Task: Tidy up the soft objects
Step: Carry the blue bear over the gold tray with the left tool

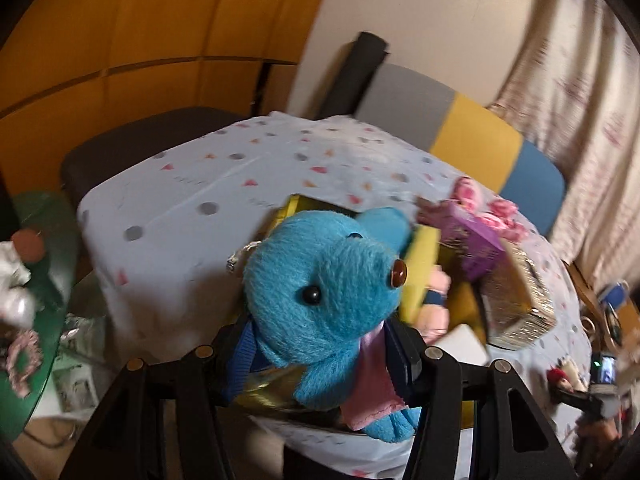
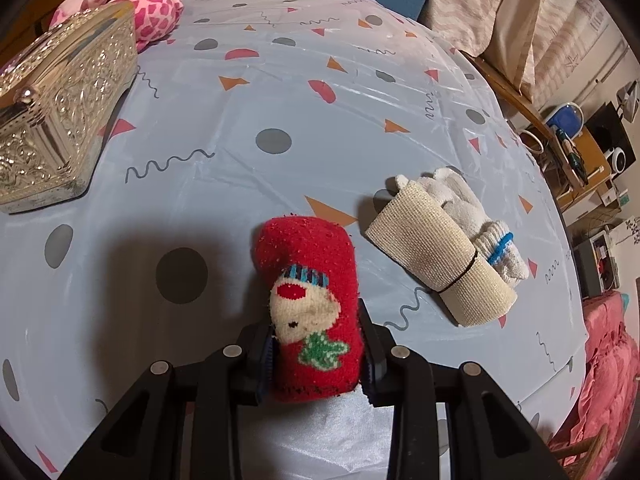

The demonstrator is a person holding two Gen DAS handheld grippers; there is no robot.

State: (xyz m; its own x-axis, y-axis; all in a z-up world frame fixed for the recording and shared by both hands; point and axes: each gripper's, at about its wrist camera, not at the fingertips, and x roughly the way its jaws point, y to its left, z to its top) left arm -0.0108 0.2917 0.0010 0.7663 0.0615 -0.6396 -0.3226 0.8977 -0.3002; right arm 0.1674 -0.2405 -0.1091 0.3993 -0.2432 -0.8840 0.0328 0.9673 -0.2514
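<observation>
My left hand-held gripper (image 1: 320, 360) clamps a fluffy blue plush toy (image 1: 320, 300). My right hand-held gripper (image 2: 316, 356) clamps a rolled red knitted sock (image 2: 308, 304), long axis toward twelve o'clock; the embossed golden box (image 2: 60, 120) lies at ten o'clock.

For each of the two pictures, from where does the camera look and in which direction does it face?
Left wrist: sits behind the left tongs, looks down over the patterned table; the tongs grip a blue plush toy.
Right wrist: sits behind the right tongs, looks steeply down at the table; they grip a red sock.
Shared: the silver box and pink plush toy.
</observation>
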